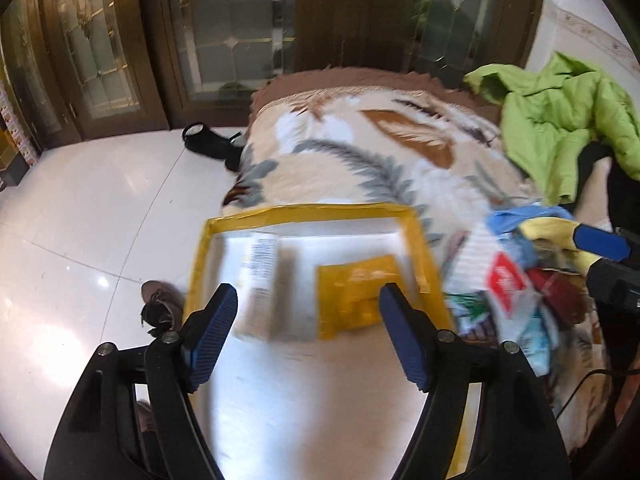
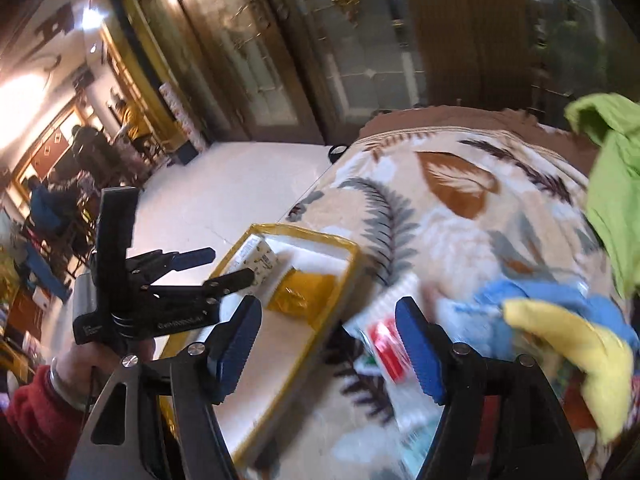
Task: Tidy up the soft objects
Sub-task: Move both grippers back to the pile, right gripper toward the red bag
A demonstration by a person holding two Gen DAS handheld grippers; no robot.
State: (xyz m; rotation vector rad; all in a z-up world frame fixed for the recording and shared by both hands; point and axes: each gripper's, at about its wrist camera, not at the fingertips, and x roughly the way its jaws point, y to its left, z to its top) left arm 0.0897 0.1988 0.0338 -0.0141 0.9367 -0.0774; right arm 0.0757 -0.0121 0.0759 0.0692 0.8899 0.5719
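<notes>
A shallow white box with yellow-taped rim (image 1: 200, 264) sits on the edge of a leaf-patterned blanket (image 1: 360, 152). Inside it lie a white carton (image 1: 262, 264) and a yellow packet (image 1: 356, 292). My left gripper (image 1: 308, 336) hovers open over the box with nothing between its pads. To the box's right is a blurred heap of soft things: a blue cloth (image 2: 520, 296), a yellow cloth (image 2: 580, 352) and a red-and-white packet (image 2: 384, 344). My right gripper (image 2: 328, 346) is open above the blanket between box (image 2: 332, 288) and heap, empty. The left gripper (image 2: 220, 268) also shows there.
A bright green jacket (image 1: 560, 120) lies at the blanket's far right. White tiled floor (image 1: 100, 208) is on the left, with a black shoe (image 1: 204, 140) and a brown boot (image 1: 160, 304). Glass-panelled wooden doors (image 1: 224, 40) stand behind. A hand in a red sleeve (image 2: 36, 408) holds the left gripper.
</notes>
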